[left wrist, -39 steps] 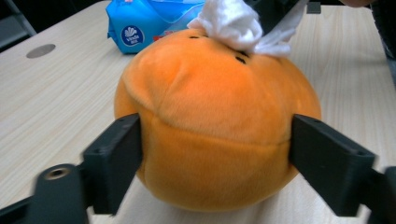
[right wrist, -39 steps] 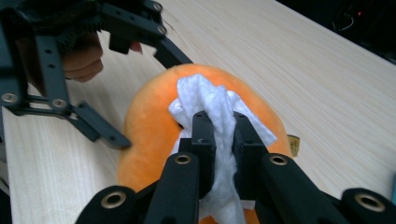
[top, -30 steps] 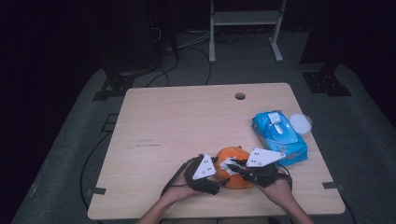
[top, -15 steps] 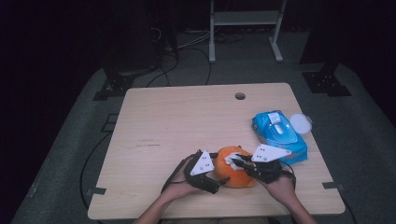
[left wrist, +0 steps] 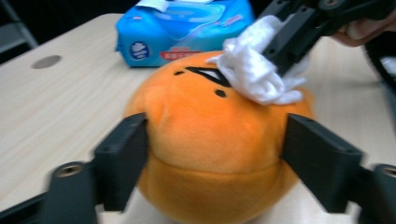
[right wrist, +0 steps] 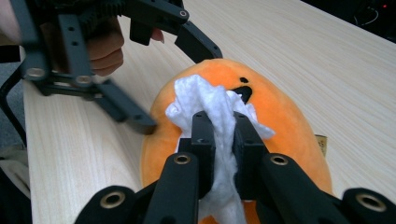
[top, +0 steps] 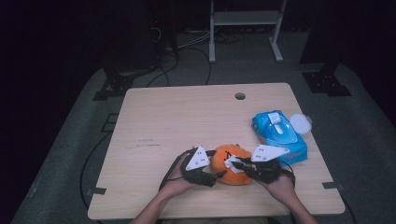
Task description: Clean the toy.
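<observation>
Wiping the orange plush toy with a white wipe, low and centre in the high view.

We held the toy (left wrist: 210, 140) between the left gripper's (left wrist: 215, 154) 2 jaws, which had just been closing and pressed its sides; our right gripper (right wrist: 223, 140) pinched the wipe (right wrist: 210, 107) on its face. We judged a hard rub could roll the soft, round toy free. It looked fuzzy, with small black marks.

Near your edge of the table (top: 154, 121), the plush toy (top: 224, 163) sits between your left tool (top: 216, 175) and right tool (top: 236, 163); the wipes pack (top: 280, 133) lies behind, to its right.
</observation>
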